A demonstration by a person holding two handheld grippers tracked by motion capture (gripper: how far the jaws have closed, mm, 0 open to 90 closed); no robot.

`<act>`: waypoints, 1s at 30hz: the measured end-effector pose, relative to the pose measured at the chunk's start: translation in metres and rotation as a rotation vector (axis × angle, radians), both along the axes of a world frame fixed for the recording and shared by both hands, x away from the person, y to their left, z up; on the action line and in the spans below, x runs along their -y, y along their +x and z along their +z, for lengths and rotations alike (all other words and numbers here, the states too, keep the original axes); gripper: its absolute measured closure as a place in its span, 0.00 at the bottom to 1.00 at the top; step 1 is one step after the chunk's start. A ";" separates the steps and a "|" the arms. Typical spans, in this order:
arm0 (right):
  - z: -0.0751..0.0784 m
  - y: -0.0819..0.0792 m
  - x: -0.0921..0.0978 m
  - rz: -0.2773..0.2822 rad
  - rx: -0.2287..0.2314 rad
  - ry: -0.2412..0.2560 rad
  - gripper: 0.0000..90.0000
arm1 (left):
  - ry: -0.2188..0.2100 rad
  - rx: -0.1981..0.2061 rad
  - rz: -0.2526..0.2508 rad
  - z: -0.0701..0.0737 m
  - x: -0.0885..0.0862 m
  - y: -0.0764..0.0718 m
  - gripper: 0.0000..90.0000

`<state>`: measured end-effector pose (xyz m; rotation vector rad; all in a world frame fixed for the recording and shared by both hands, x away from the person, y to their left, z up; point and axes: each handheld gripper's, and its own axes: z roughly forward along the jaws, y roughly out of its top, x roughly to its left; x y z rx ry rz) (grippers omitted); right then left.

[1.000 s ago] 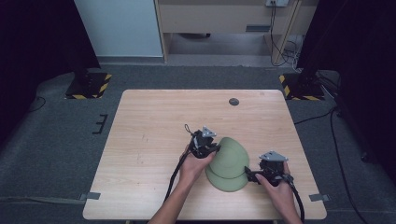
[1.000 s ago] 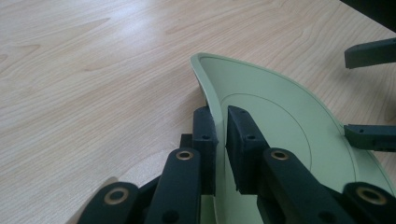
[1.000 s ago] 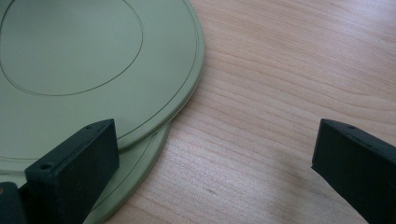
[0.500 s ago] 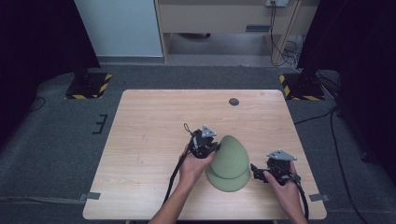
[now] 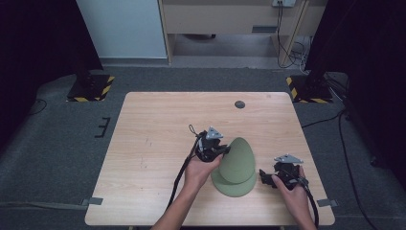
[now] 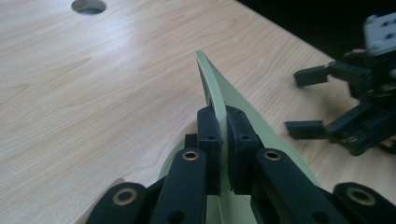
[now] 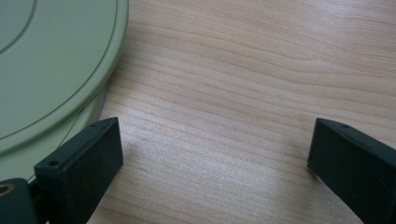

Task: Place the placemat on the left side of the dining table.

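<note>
A light wooden table with a pale grain stands on grey carpet, its top bearing a small round dark hole near the far edge. Strips of grey tape hold things down by the near corners, and a short black mark lies on the carpet to the left. Two black stands with yellow-and-black striped bases flank the far side, each backed by dark curtain. Beyond, a pale blue-white panel stands beside a wooden cabinet, with cables hanging down its right end. Light falls evenly from above.
</note>
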<state>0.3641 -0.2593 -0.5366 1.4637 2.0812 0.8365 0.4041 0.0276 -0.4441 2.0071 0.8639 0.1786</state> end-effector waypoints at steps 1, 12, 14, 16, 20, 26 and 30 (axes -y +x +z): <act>0.000 0.000 0.000 0.000 -0.001 0.001 0.03 | -0.020 -0.006 -0.007 0.003 0.000 -0.001 0.95; -0.001 0.000 0.001 -0.001 -0.001 0.003 0.03 | -0.089 0.001 -0.058 0.028 0.008 -0.008 0.95; -0.001 0.000 0.001 -0.003 -0.002 0.006 0.03 | -0.103 0.004 -0.065 0.033 0.009 -0.008 0.95; -0.001 0.000 0.001 -0.004 -0.003 0.010 0.02 | -0.103 0.011 -0.063 0.036 0.010 -0.008 0.95; -0.002 0.001 0.002 -0.005 -0.005 0.017 0.02 | -0.104 0.018 -0.047 0.042 0.008 -0.002 0.95; -0.002 0.001 0.003 -0.004 -0.006 0.019 0.01 | -0.121 0.012 -0.015 0.046 0.003 0.008 0.95; -0.002 0.001 0.003 -0.004 -0.006 0.022 0.01 | -0.112 0.015 0.008 0.047 0.002 0.014 0.95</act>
